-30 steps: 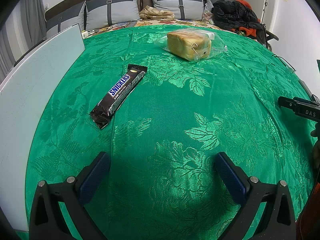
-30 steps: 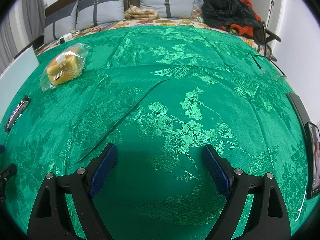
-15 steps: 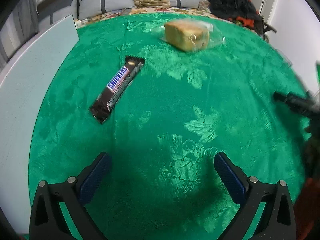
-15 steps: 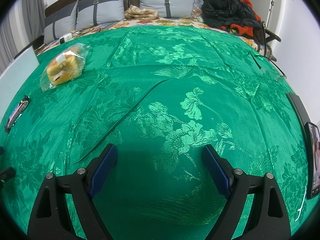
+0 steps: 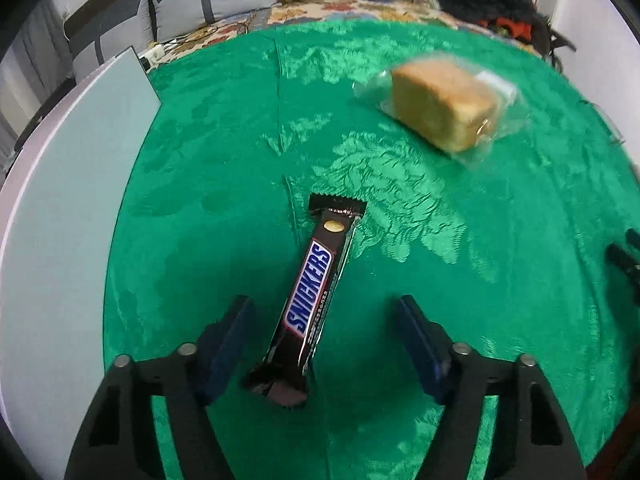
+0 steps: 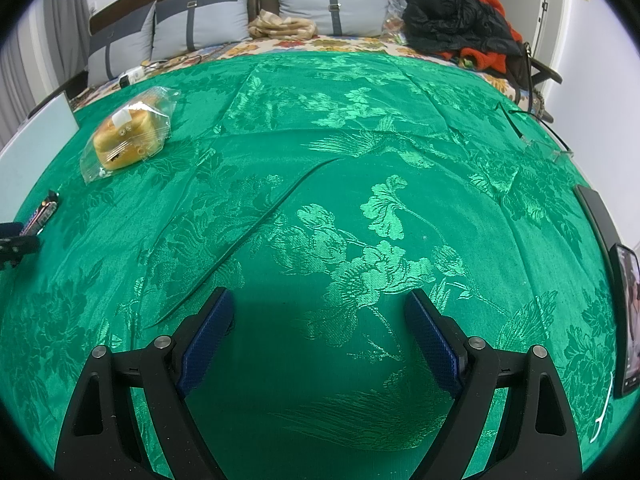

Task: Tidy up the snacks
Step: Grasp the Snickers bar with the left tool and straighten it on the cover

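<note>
here both claws gape, left claw (image 5: 324, 334) straddling the glossy snickers bar (image 5: 310, 296).

Black tongs (image 5: 324, 344), blue pads (image 6: 430, 338)

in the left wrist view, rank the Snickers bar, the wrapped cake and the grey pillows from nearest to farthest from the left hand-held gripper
1. Snickers bar: on the green cloth, its near end between the open fingers of the left hand-held gripper.
2. Wrapped cake: farther out on the cloth, up and to the right.
3. Grey pillows: farthest, against the headboard at the far end of the bed.
</note>
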A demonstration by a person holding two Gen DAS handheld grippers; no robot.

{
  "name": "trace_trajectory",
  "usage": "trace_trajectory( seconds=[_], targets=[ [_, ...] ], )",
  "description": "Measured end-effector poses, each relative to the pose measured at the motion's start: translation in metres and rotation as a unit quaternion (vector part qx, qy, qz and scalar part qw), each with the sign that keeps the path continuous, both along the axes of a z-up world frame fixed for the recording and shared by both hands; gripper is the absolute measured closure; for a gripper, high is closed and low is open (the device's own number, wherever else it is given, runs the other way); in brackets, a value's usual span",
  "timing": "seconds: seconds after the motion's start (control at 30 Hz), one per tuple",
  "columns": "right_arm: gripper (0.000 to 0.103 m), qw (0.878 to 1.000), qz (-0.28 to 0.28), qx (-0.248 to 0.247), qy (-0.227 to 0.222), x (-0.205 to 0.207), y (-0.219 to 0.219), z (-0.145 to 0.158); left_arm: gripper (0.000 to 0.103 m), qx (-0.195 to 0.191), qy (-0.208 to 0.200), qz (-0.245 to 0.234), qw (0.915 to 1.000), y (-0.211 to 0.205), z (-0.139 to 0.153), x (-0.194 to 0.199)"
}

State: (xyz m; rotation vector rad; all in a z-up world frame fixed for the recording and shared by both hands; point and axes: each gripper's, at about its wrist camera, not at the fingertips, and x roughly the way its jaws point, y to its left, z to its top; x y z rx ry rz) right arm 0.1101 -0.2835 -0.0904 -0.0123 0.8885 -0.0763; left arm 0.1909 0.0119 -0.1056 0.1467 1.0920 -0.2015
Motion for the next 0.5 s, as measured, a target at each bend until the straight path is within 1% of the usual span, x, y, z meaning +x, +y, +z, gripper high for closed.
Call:
trace_trajectory(
  seconds=[0.07,0.1,0.13,0.17,0.2,0.27,0.33,0.4,0.43,0.47,0.5],
  targets=[
    [0.013,1.0,0.0,0.0,0.0,0.0,0.0,0.0,0.038,-0.015,0.0,0.018,0.9997,0.001,-0.001,0.003],
    [0.013,1.0,0.0,0.0,0.0,0.0,0.0,0.0,0.048,-0.03,-0.001,0.028,0.9991,0.005,-0.001,0.003],
    [0.013,1.0,0.0,0.0,0.0,0.0,0.0,0.0,0.065,-0.029,-0.01,0.039,0.9987,0.008,0.001,0.002],
    [0.013,1.0,0.0,0.0,0.0,0.0,0.0,0.0,0.073,-0.029,-0.016,0.044,0.9985,0.009,0.001,0.002],
    [0.013,1.0,0.0,0.0,0.0,0.0,0.0,0.0,0.083,-0.032,-0.017,0.048,0.9982,0.011,0.002,0.003],
    [0.013,1.0,0.0,0.0,0.0,0.0,0.0,0.0,0.085,-0.029,-0.019,0.064,0.9974,0.016,0.003,0.005],
    [0.013,1.0,0.0,0.0,0.0,0.0,0.0,0.0,0.085,-0.019,-0.031,0.093,0.995,0.024,0.004,0.004],
    [0.013,1.0,0.0,0.0,0.0,0.0,0.0,0.0,0.085,-0.017,-0.034,0.125,0.9915,0.035,0.002,0.005],
    [0.013,1.0,0.0,0.0,0.0,0.0,0.0,0.0,0.085,-0.026,-0.029,0.136,0.9899,0.041,0.0,0.005],
    [0.013,1.0,0.0,0.0,0.0,0.0,0.0,0.0,0.085,-0.039,-0.033,0.141,0.9887,0.045,-0.001,0.004],
    [0.013,1.0,0.0,0.0,0.0,0.0,0.0,0.0,0.084,-0.043,-0.035,0.142,0.9883,0.047,-0.001,0.004]
  ],
)
